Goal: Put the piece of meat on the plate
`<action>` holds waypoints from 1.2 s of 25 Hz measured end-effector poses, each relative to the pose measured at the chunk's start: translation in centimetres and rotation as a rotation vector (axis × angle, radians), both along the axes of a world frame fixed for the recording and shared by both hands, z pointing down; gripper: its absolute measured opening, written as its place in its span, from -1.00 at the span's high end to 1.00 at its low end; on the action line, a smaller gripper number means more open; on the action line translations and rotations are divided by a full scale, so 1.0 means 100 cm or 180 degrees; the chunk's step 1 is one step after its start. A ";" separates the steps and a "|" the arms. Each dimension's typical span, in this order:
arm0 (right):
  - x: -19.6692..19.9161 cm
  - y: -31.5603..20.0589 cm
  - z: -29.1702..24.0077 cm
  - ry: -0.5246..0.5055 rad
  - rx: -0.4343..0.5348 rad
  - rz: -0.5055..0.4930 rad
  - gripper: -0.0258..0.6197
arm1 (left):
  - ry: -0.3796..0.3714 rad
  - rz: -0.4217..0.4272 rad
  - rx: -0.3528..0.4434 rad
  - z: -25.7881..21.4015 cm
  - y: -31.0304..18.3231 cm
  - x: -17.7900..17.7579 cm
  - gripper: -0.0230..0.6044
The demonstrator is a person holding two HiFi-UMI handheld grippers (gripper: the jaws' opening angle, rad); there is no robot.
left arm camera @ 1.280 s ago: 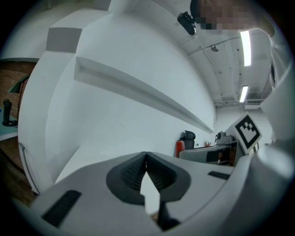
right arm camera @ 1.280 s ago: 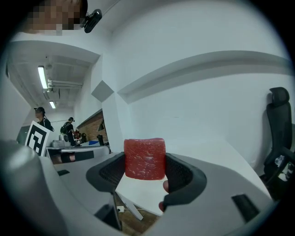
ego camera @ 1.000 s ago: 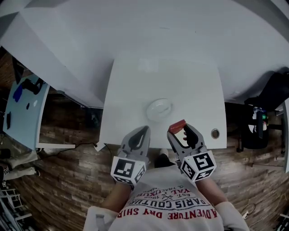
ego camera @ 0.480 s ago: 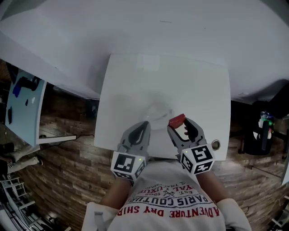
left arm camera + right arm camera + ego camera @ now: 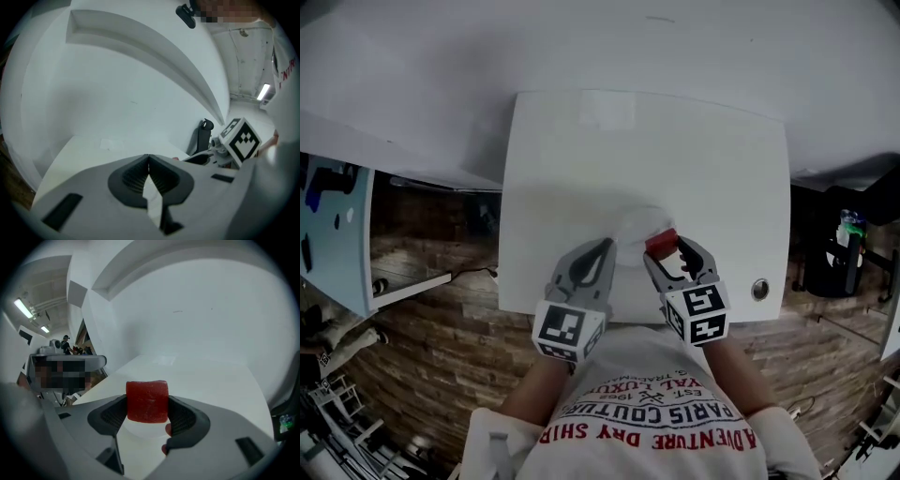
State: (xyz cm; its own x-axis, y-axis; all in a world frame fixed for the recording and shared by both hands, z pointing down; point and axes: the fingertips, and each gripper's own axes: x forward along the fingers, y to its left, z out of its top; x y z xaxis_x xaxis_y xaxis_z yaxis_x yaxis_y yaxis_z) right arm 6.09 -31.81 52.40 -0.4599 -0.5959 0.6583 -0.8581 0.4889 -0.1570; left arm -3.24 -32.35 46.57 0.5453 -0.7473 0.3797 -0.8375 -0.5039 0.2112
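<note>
A: Your right tongs point(image 5: 667, 251) are pinching the meat point(image 5: 147, 401). It is a red block, and a pad presses on each side of it.

B: Yes, you hold it up straight. Its top pokes out above the pads.

A: Where is your meat over the table point(image 5: 581, 159)?

B: You have it close to the table's near edge, a bit right of the middle. It is over the near right rim of the plate point(image 5: 626, 227).

A: Does it touch the plate?

B: I cannot tell. From your right tongs' camera, the white plate shows under the meat, but its rim is faint.

A: And your left tongs point(image 5: 602, 251)?

B: They are pressed together, tip to tip, with nothing between them. You hold them by the near edge too, just left of the plate.

A: So your two tongs are side by side, close but apart.

B: Yes. The plate sits between the middle of the table and its near edge. There is a small round hole point(image 5: 759, 289) by the near right corner, well apart from your meat.
</note>
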 end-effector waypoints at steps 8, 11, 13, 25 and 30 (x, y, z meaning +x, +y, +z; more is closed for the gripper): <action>-0.022 -0.003 0.066 0.0454 -0.0445 -0.0011 0.06 | 0.0073 0.0058 -0.0277 0.037 -0.002 -0.029 0.91; -0.025 -0.003 0.085 0.0612 -0.0612 -0.0054 0.06 | 0.0091 0.0041 -0.0345 0.046 -0.002 -0.035 0.91; -0.026 -0.004 0.095 0.0719 -0.0695 -0.0072 0.06 | 0.0105 0.0015 -0.0383 0.051 -0.002 -0.038 0.91; -0.030 -0.014 0.111 0.0706 -0.0872 -0.0025 0.06 | 0.0099 -0.0054 -0.0516 0.069 0.005 -0.047 0.91; -0.031 -0.017 0.113 0.0627 -0.0852 0.0061 0.06 | 0.0117 -0.0054 -0.0453 0.065 0.000 -0.048 0.91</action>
State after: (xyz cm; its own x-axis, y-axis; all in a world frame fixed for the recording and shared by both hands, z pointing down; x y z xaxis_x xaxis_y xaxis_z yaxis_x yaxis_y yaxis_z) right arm 3.00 -33.55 63.72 -0.2988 -0.3972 0.8677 -0.8933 0.4363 -0.1079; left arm -8.01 -32.35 53.02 0.5486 -0.6965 0.4625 -0.8361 -0.4524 0.3104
